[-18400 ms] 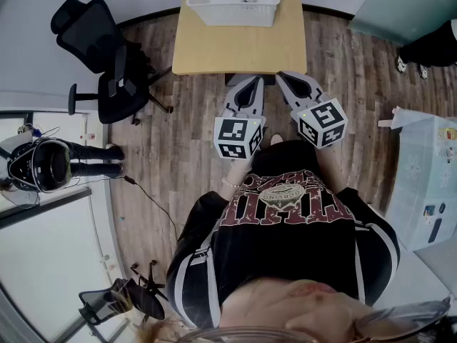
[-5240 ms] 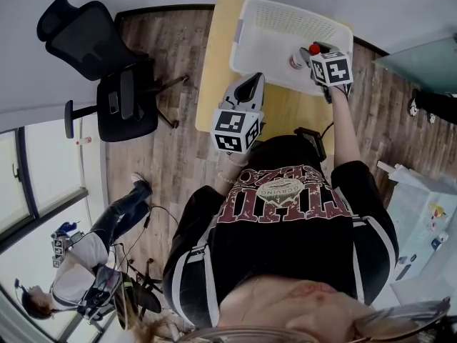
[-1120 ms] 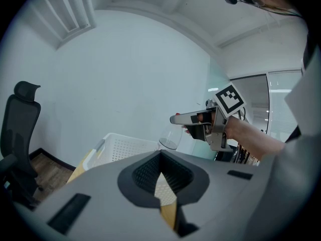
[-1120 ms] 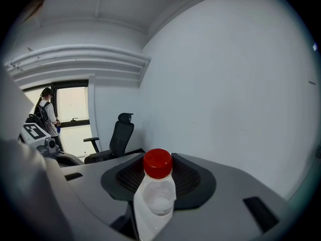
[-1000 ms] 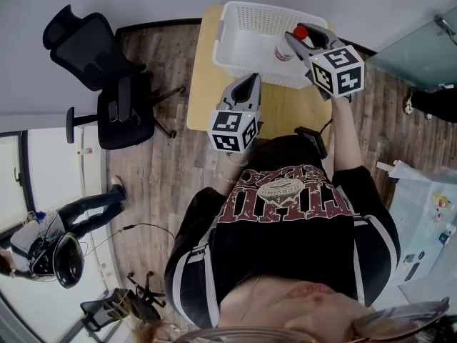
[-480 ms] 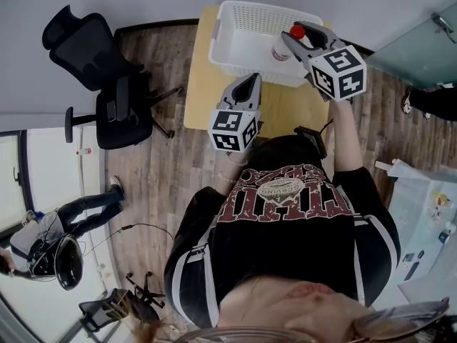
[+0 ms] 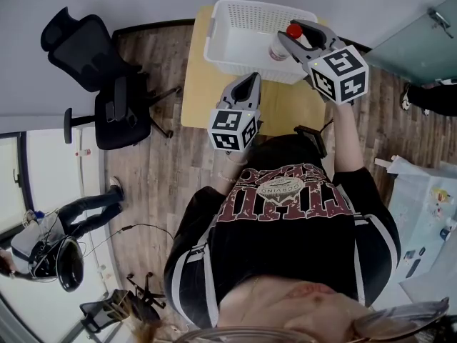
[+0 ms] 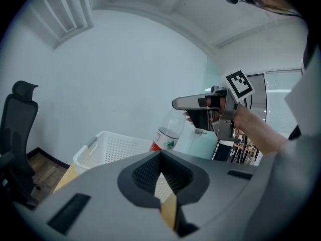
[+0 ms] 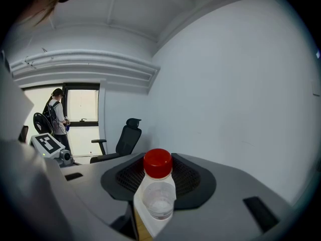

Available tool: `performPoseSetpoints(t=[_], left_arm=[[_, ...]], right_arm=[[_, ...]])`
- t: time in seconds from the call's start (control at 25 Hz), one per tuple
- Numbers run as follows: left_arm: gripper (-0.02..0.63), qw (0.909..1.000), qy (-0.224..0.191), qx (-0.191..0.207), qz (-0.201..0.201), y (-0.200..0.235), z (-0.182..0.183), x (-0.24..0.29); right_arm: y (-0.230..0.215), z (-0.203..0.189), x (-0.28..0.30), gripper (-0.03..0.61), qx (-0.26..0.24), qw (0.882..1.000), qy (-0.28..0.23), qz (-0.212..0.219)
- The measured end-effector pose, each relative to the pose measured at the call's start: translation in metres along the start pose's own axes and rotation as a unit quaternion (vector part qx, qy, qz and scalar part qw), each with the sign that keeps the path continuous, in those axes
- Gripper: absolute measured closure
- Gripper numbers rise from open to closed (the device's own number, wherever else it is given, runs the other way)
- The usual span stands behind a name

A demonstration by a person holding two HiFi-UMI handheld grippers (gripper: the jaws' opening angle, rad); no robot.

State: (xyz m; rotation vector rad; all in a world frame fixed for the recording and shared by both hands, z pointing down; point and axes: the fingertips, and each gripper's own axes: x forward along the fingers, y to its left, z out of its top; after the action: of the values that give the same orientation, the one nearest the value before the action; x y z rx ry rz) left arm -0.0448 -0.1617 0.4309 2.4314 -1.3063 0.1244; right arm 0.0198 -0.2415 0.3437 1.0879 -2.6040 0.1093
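A clear plastic bottle [image 7: 278,47] with a red cap is held above the white mesh basket [image 7: 235,9], which stands on the yellow table [image 7: 214,98]. My right gripper [image 7: 289,38] is shut on the bottle [image 9: 156,195], whose cap points away from the jaws. In the left gripper view the bottle [image 8: 168,132] hangs tilted over the basket [image 8: 115,144], under the right gripper [image 8: 193,103]. My left gripper [image 7: 250,81] hovers over the table's near part, pointing at the basket. It is shut [image 8: 163,185] with nothing between its jaws.
A black office chair [image 7: 100,56] stands left of the table on the wood floor. A person [image 7: 43,249] stands at the lower left. A small black item [image 7: 310,136] sits by the table's near edge. A glass partition [image 7: 421,27] lies to the right.
The right gripper has lifted the bottle higher and slightly left, up over the basket. The left gripper has stayed where it was, shut.
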Motion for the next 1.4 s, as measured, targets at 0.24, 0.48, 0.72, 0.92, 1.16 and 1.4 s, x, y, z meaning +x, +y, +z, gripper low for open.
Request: performPoseSetpoints(t=[0.24, 0.48, 0.72, 0.92, 1.16, 1.4], left_arm=[[0.566, 1.0, -0.001, -0.001, -0.001, -0.005, -0.003, -0.002], [0.566, 1.0, -0.003, -0.004, 0.0, -0.011, -0.004, -0.003], [0.566, 0.9999, 0.0, -0.01, 0.0, -0.015, -0.009, -0.004], [0.566, 0.9999, 0.001, -0.013, 0.006, -0.015, -0.012, -0.005], [0.566, 0.9997, 0.002, -0.019, 0.017, -0.01, -0.016, -0.006], [0.566, 0.9995, 0.003, -0.024, 0.022, 0.002, -0.016, -0.004]], right_arm=[[0.008, 0.007, -0.011, 0.408, -0.004, 1.0, -0.008, 0.009], [0.015, 0.013, -0.022, 0.408, -0.007, 1.0, -0.017, 0.017], [0.022, 0.014, -0.031, 0.408, -0.01, 0.999, -0.019, 0.024], [0.029, 0.015, -0.039, 0.408, -0.013, 0.999, -0.023, 0.036], [0.039, 0.015, -0.045, 0.408, -0.008, 0.998, -0.026, 0.056], [0.048, 0.013, -0.037, 0.408, -0.007, 0.997, -0.024, 0.072]])
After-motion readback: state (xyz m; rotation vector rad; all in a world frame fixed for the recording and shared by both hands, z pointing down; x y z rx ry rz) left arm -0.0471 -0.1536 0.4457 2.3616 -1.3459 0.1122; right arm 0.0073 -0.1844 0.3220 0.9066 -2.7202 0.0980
